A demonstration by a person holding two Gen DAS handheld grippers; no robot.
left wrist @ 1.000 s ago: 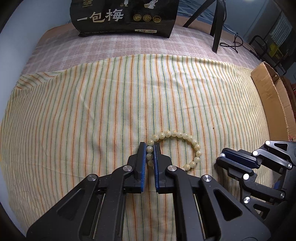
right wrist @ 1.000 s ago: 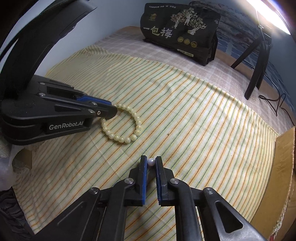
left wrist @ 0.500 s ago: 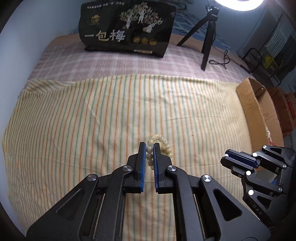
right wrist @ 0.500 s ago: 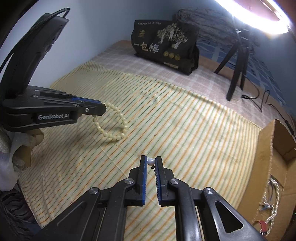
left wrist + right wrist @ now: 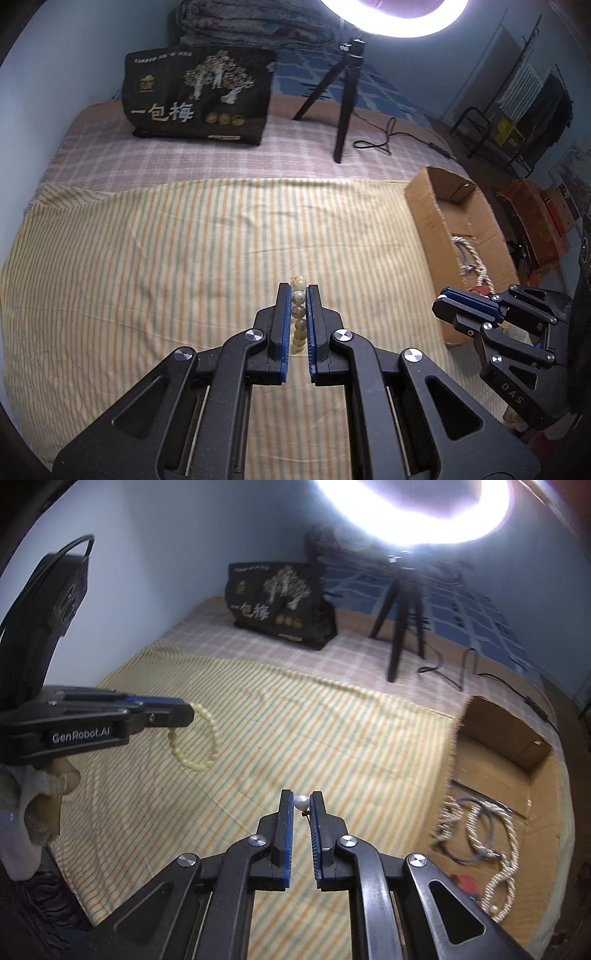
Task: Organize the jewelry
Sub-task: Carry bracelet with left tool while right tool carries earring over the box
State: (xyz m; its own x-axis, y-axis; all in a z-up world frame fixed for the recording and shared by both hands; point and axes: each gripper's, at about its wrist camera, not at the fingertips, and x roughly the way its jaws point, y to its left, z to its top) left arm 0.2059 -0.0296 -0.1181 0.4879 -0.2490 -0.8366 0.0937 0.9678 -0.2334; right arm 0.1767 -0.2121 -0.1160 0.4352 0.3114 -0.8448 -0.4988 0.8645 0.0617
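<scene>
My left gripper (image 5: 298, 291) is shut on a cream bead bracelet (image 5: 299, 314) and holds it in the air above the striped cloth (image 5: 166, 258). In the right wrist view the bracelet (image 5: 195, 746) hangs as a loop from the left gripper (image 5: 186, 714). My right gripper (image 5: 302, 801) is shut on a small white pearl earring (image 5: 301, 803), also lifted off the cloth. The right gripper shows in the left wrist view (image 5: 447, 301) next to the open cardboard box (image 5: 428, 218).
The cardboard box (image 5: 535, 771) at the right edge of the bed holds rope-like necklaces (image 5: 495, 845) and other jewelry. A black printed bag (image 5: 199, 99) and a ring-light tripod (image 5: 343, 96) with a cable stand at the back.
Both grippers have risen well above the cloth. The bracelet left the cloth and now hangs from the left gripper. The right gripper has moved toward the box with the pearl earring.
</scene>
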